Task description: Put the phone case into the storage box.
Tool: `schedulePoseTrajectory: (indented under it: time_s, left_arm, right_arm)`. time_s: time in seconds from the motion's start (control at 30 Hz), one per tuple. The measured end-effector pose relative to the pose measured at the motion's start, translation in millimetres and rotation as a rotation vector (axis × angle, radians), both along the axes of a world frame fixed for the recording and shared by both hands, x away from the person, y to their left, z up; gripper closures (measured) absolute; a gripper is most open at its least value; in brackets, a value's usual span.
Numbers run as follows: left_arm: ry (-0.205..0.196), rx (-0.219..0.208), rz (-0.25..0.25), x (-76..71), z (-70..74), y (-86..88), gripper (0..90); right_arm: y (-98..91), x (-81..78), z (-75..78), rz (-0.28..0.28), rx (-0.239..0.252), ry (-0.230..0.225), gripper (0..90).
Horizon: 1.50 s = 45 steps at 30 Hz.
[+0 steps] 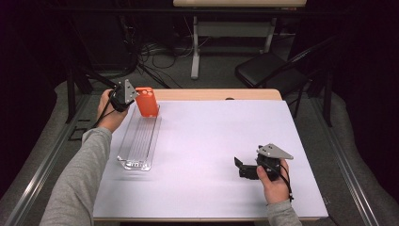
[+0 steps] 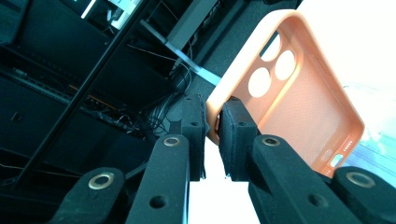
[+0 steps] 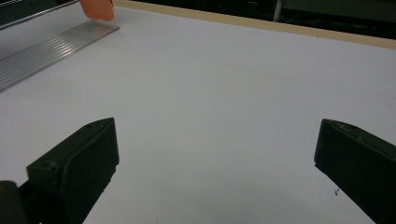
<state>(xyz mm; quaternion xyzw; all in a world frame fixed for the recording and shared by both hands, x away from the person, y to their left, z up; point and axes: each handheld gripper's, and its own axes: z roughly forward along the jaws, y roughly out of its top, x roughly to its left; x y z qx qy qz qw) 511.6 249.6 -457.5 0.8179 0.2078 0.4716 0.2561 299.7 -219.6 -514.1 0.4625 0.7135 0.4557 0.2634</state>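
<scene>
An orange phone case (image 1: pixel 147 101) with round camera holes is held upright over the far end of a clear ribbed tray (image 1: pixel 139 140) at the table's left. My left gripper (image 1: pixel 132 97) is shut on the case's side edge; in the left gripper view the pads pinch the rim of the case (image 2: pixel 299 88) at the gripper's tip (image 2: pixel 213 122). My right gripper (image 1: pixel 240 167) rests low over the white table near the front right, jaws wide apart with nothing between them (image 3: pixel 215 154). The case's lower corner (image 3: pixel 97 9) and the tray (image 3: pixel 46 44) appear far off in the right gripper view.
The white table top (image 1: pixel 221 136) has a wooden far edge (image 1: pixel 216 94). Beyond it stand a black folding chair (image 1: pixel 268 70), a desk's legs and loose cables on the floor. A metal rail runs along the left side (image 1: pixel 42 169).
</scene>
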Motion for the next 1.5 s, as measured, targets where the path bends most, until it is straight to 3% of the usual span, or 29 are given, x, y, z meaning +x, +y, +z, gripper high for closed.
schedulePoseTrajectory:
  time_s: [0.47, 1.23, 1.5]
  left_arm:
    - [0.004, 0.039, -0.007, 1.8, -6.4, -3.7, 81.4]
    - [0.009, 0.031, -0.002, 4.1, -6.3, -3.3, 79.7]
    - [0.017, 0.027, 0.008, 4.6, -6.7, -3.4, 74.9]
  right_arm:
    - [-0.9, -0.1, -0.5, 0.001, -0.003, 0.004, 0.0]
    - [0.9, 0.2, -2.1, 0.002, -0.001, 0.007, 0.0]
    - [1.0, 0.3, -2.3, 0.003, -0.003, 0.007, 0.0]
